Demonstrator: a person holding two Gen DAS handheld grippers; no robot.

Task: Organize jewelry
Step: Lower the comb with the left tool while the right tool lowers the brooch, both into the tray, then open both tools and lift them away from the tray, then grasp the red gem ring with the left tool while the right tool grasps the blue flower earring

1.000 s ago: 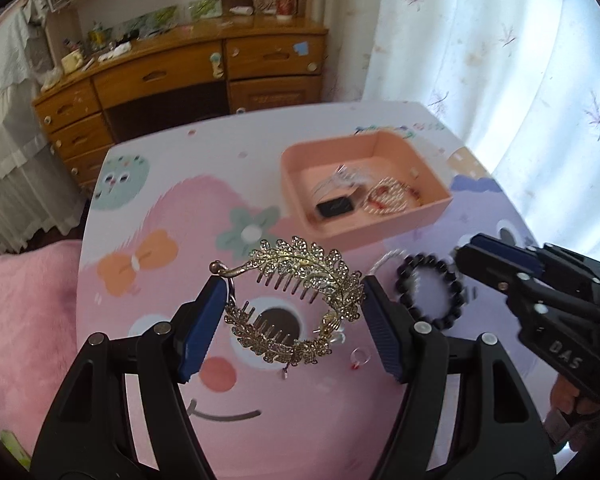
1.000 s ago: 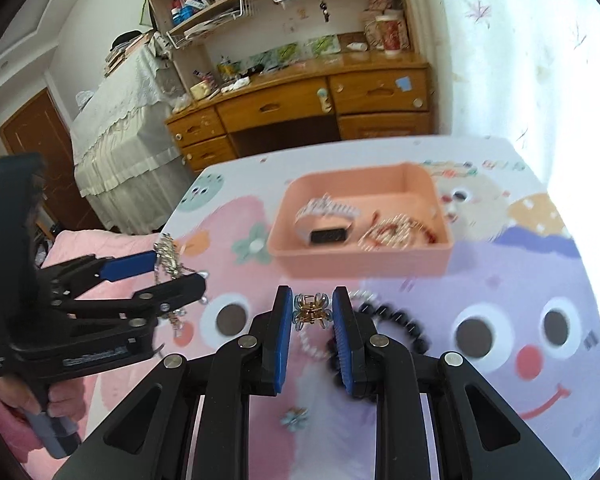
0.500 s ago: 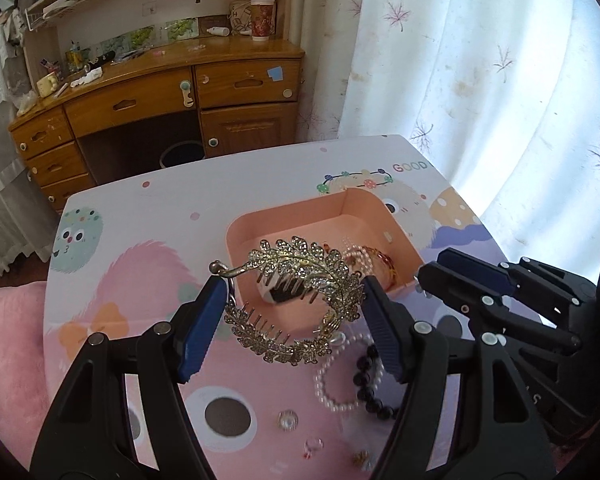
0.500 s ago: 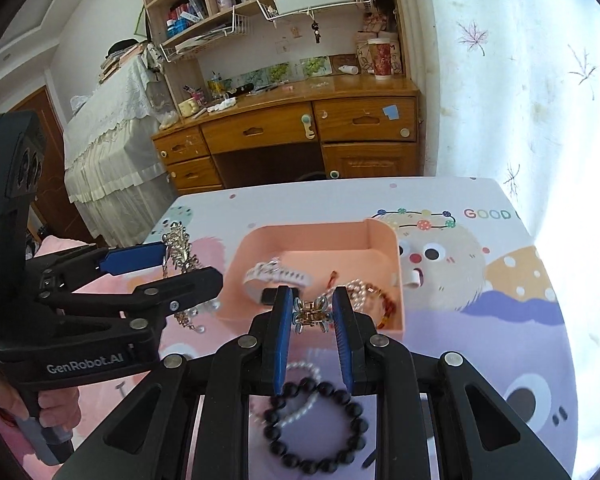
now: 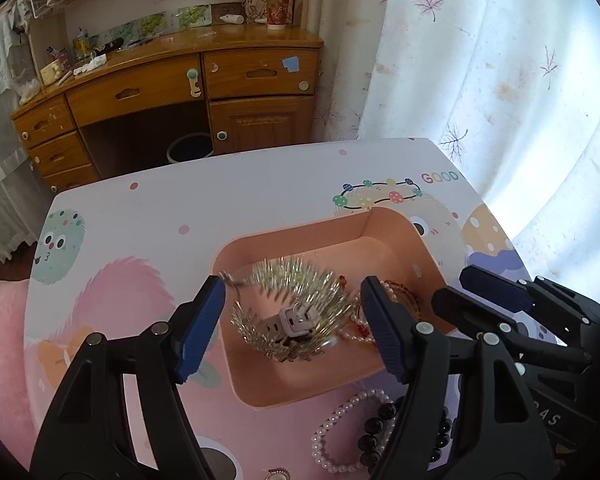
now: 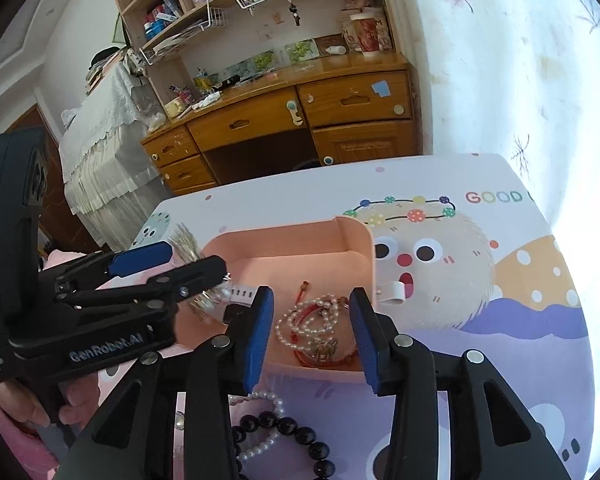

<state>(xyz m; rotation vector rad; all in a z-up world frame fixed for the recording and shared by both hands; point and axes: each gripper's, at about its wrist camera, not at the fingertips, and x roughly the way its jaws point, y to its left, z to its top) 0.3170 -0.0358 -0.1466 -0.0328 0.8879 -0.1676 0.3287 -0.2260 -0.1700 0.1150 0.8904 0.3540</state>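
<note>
A pink tray [image 5: 388, 232] [image 6: 356, 240] sits on the cartoon-print table. My left gripper [image 5: 292, 320] is open above it; the gold leaf tiara comb [image 5: 300, 292], motion-blurred, is dropping free between the jaws onto a white watch [image 5: 296, 318]. My right gripper [image 6: 310, 332] is open over the tray's right half; a small gold hair claw [image 6: 324, 350] lies below it on pearl and red bracelets [image 6: 312, 320]. A pearl bracelet [image 5: 340, 432] and a black bead bracelet [image 6: 284, 428] lie on the table in front of the tray.
A small ring [image 5: 278, 474] lies near the table's front edge. A wooden desk [image 5: 172, 80] with drawers stands behind the table, with a white curtain [image 5: 480, 60] at the right. A bed [image 6: 96, 128] with a lace cover is at the left.
Both grippers moved forward over the tray and opened. The left let go of the tiara comb, which is falling into the tray. The right let go of the gold hair claw, now in the tray.
</note>
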